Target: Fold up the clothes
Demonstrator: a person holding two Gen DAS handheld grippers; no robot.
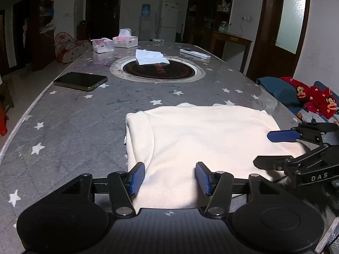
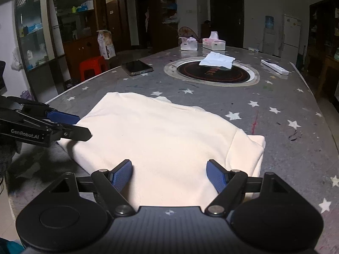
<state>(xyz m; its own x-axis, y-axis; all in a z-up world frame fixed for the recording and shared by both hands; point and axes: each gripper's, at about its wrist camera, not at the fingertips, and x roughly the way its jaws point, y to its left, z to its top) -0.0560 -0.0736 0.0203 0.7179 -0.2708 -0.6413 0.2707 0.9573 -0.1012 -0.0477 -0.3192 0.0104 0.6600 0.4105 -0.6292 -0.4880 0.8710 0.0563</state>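
— Where's the garment?
— One folded cream fleece garment (image 1: 203, 139) lies flat on the grey star-patterned tablecloth (image 1: 74, 127), long axis across the near table edge.
— Grippers?
— Left gripper (image 1: 170, 178) and right gripper (image 2: 169, 176) both spread wide, empty, over its near edge.

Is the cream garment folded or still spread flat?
Folded: the cream garment lies as a compact layered rectangle, sleeve tucked along one edge.

This is a home, a dining and living room. A large table (image 1: 84, 114) with a star-pattern cover has a built-in cooker (image 1: 157, 69) in the middle. A fridge (image 1: 169, 20), a water dispenser (image 1: 145, 19) and crowded shelves (image 2: 31, 27) stand along the walls.
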